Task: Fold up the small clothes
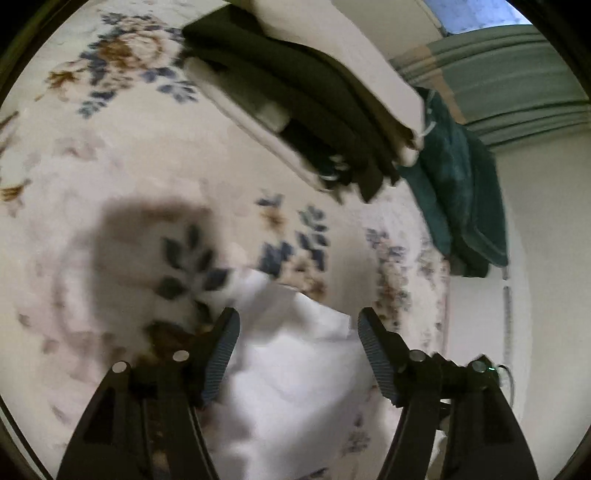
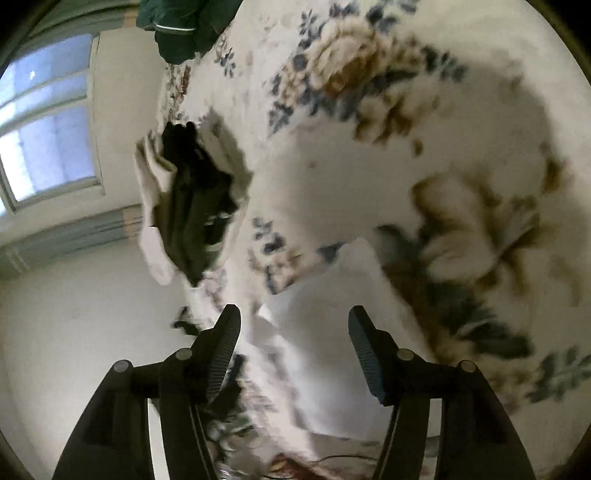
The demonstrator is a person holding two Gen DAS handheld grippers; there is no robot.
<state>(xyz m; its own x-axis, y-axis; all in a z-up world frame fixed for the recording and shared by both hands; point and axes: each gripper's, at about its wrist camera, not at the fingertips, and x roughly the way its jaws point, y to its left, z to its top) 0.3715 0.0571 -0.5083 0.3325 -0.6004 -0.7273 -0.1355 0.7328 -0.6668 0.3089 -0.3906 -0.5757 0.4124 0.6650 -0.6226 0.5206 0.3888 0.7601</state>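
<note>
A small white garment (image 1: 295, 369) lies crumpled on the floral bedspread (image 1: 129, 166), between and below the fingers of my left gripper (image 1: 297, 321), which is open above it. In the right wrist view the same white garment (image 2: 317, 332) lies under my right gripper (image 2: 293, 319), also open and holding nothing. A stack of folded clothes, dark green and white (image 1: 314, 107), sits further back on the bed; it shows in the right wrist view (image 2: 192, 206) too. Both views are motion-blurred.
A teal garment (image 1: 458, 184) hangs over the bed's edge at right, also seen in the right wrist view (image 2: 177, 29). A white wall (image 1: 546, 277) and floor lie beyond the bed edge. A window (image 2: 44, 122) is at left.
</note>
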